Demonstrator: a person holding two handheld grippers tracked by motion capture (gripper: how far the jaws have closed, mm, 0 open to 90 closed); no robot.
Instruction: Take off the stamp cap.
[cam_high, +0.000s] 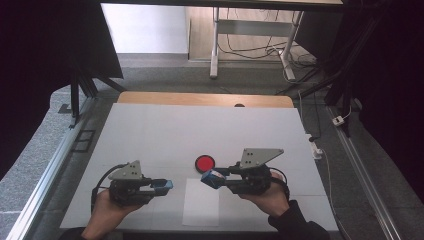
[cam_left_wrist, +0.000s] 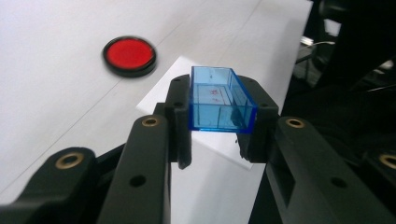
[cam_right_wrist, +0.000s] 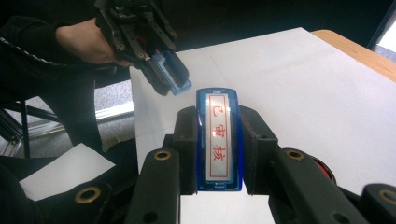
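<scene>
While the left gripper (cam_left_wrist: 223, 140) clamps the blue cap (cam_left_wrist: 219, 100), the right gripper (cam_right_wrist: 217, 140) clamps the stamp (cam_right_wrist: 218, 140).

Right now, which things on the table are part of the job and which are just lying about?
In the job:
- blue stamp, clamped in the right gripper
- clear blue cap, clamped in the left gripper
- small white sheet, on the table below and between the two grippers

Lying about:
- red ink pad, untouched, beyond the sheet
- white table cover
</scene>
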